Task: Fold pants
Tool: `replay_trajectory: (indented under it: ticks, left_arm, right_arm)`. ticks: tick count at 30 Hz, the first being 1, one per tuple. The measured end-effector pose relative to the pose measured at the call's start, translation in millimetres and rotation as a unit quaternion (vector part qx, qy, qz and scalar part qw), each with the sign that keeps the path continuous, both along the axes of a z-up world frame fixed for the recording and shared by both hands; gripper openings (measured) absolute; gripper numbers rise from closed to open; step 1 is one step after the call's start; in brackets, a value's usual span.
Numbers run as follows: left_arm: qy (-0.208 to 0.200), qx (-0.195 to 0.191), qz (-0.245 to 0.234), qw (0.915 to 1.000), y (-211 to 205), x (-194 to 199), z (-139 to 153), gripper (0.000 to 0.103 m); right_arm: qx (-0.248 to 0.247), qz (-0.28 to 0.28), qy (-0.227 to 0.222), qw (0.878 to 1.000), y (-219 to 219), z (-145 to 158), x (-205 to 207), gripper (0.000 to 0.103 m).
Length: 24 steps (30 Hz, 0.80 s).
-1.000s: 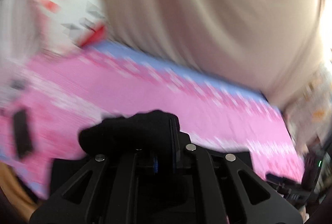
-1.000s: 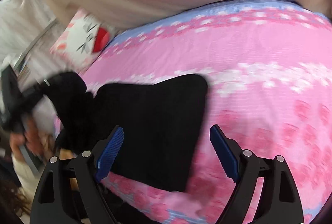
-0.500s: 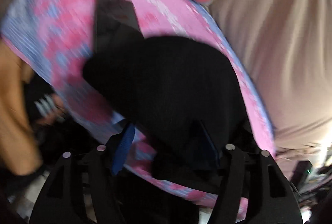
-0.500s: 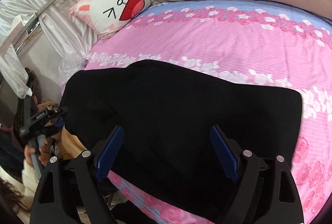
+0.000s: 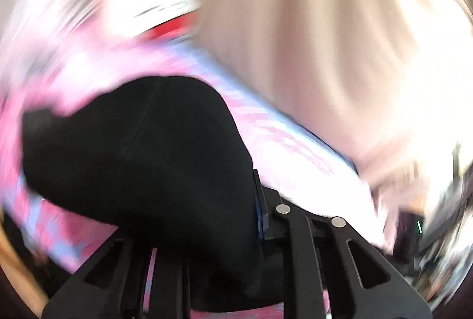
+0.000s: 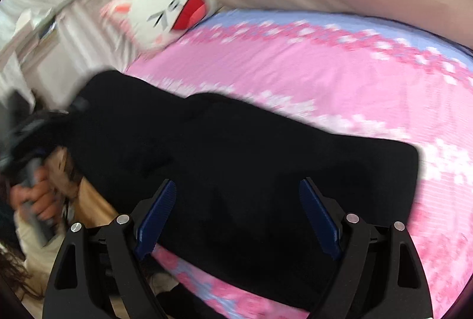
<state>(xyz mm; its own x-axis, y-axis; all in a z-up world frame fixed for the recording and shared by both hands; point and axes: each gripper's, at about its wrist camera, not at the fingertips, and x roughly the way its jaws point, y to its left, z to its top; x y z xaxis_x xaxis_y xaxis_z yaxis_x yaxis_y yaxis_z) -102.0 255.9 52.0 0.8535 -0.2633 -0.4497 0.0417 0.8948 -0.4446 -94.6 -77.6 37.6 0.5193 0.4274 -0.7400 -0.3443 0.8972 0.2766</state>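
Pinching black pants (image 5: 142, 153) — left hand-held gripper (image 5: 230, 218) just closed; right hand-held gripper (image 6: 236, 218) wide, empty above.

Left claw (image 5: 236, 218) behind black pants (image 5: 142, 153)

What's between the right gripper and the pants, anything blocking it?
Nothing visible. The right gripper hangs open right over the black pants on the bed, with only air between. The pillow sits well behind, by the bed's far corner.

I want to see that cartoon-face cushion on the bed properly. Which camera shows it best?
The right wrist view: the white-and-pink cartoon-face cushion shows its closed eyes and red mouth at the bed's head. The left wrist view gives only a motion-blurred white and red smear.
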Motion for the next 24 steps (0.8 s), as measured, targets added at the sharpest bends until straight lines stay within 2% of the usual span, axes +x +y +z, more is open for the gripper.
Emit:
replay_trajectory:
  ticks: [2, 3, 4, 5, 8, 9, 11, 12, 13, 15, 16, 17, 19, 21, 22, 23, 24]
  left_arm:
    - [-0.014, 0.071, -0.062, 0.9954, -80.7, 9.5, 23.7, 0.025]
    - [-0.010, 0.090, -0.103, 0.9906, -119.0, 15.9, 23.1, 0.045]
    - [0.006, 0.101, -0.157, 0.9824, -163.6, 23.9, 11.8, 0.080]
    - [0.022, 0.112, -0.174, 0.9781, -189.8, 25.9, 0.3, 0.089]
    - [0.038, 0.170, -0.191, 0.9659, -249.8, 17.1, -30.4, 0.088]
    - [0.034, 0.175, -0.195, 0.9644, -257.5, 8.3, -33.2, 0.089]
    - [0.020, 0.172, -0.188, 0.9669, -254.4, -8.3, -31.1, 0.095]
    - [0.015, 0.175, -0.178, 0.9683, -244.4, -16.1, -28.2, 0.097]
    - [0.014, 0.176, -0.162, 0.9708, -230.6, -18.7, -22.4, 0.097]
    - [0.014, 0.168, -0.131, 0.9769, -205.2, -21.0, -13.9, 0.097]
    - [0.014, 0.159, -0.096, 0.9825, -186.3, -22.2, -7.9, 0.098]
    - [0.015, 0.151, -0.071, 0.9858, -172.2, -18.9, -6.1, 0.098]
    - [0.025, 0.142, -0.021, 0.9894, -144.3, -16.4, -1.4, 0.098]
    - [0.034, 0.139, 0.028, 0.9893, -119.7, -6.9, 0.3, 0.098]
    - [0.039, 0.142, 0.045, 0.9881, -110.8, -5.1, 0.9, 0.098]
    - [0.042, 0.145, 0.058, 0.9868, -103.2, -2.8, 1.4, 0.098]
    - [0.046, 0.148, 0.065, 0.9858, -98.8, -1.2, 1.8, 0.098]
  right_arm:
    - [0.002, -0.047, -0.011, 0.999, -38.3, 3.7, -3.1, 0.083]
    - [-0.001, -0.066, -0.013, 0.998, -52.5, 3.6, -4.6, 0.083]
    - [-0.008, -0.094, -0.014, 0.995, -74.0, 2.7, -8.5, 0.083]
    - [-0.013, -0.116, -0.015, 0.993, -91.9, 1.7, -12.9, 0.083]
    - [-0.021, -0.164, -0.009, 0.986, -142.8, -4.3, -27.5, 0.083]
    - [-0.016, -0.173, -0.006, 0.985, -156.6, -5.6, -31.1, 0.084]
    - [0.006, -0.178, 0.000, 0.984, -179.4, -9.0, -34.8, 0.084]
    - [0.016, -0.176, 0.003, 0.984, -185.2, -10.3, -34.7, 0.084]
    - [0.050, -0.168, 0.006, 0.985, -191.9, -10.7, -34.8, 0.084]
    - [0.139, -0.139, 0.013, 0.980, -197.4, -9.7, -33.7, 0.084]
    - [0.196, -0.107, 0.018, 0.975, -193.3, -6.7, -29.2, 0.084]
    - [0.220, -0.081, 0.024, 0.972, -188.2, -5.4, -25.2, 0.086]
    - [0.215, -0.016, 0.052, 0.975, -159.5, -7.3, -9.4, 0.087]
    - [0.157, 0.009, 0.059, 0.986, -131.5, -17.5, 6.4, 0.085]
    - [0.118, 0.021, 0.065, 0.991, -114.7, -26.0, 16.2, 0.075]
    - [0.096, 0.042, 0.072, 0.992, -100.1, -29.4, 24.6, 0.008]
    - [0.080, 0.058, 0.071, 0.993, -86.5, -22.2, 31.7, 0.004]
